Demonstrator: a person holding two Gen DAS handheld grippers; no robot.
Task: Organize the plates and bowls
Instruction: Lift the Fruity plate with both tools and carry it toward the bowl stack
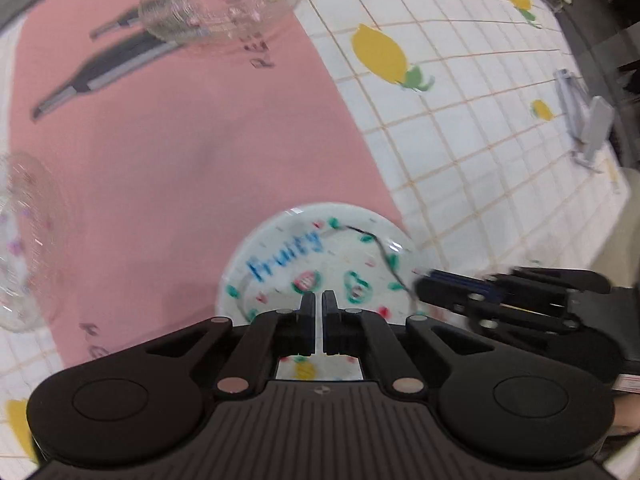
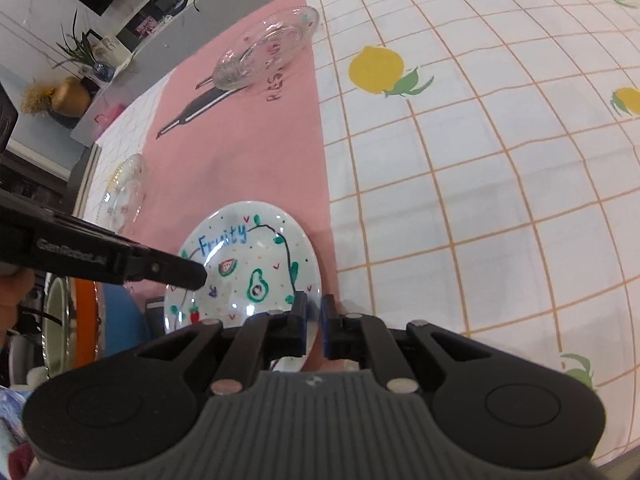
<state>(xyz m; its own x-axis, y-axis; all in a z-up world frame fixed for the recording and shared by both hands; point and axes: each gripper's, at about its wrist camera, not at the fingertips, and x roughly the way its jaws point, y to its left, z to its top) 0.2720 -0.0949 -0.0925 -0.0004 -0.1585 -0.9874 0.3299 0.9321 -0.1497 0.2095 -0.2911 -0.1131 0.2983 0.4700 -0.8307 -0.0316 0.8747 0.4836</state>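
A white plate [image 1: 288,256] printed with "Fruity" and small fruit drawings sits at the near end of a pink placemat [image 1: 180,140]. My right gripper [image 2: 314,298] is shut on the plate's [image 2: 240,264] right rim, which runs between its fingers. In the left wrist view, the right gripper [image 1: 420,286] reaches that rim from the right. My left gripper [image 1: 319,294] points down at the plate's face, shut with nothing between its fingers. Its tip [image 2: 198,276] hangs over the plate's left part. Two clear glass plates with coloured specks lie on the mat, one far [image 2: 266,48], one left [image 2: 126,192].
A white tablecloth [image 2: 480,160] with an orange grid and lemons covers the table to the right. A grey clip-like object [image 1: 584,120] lies near the far right edge. Off the table's left edge are orange and blue items [image 2: 86,320] and a shelf with a gold vase [image 2: 72,98].
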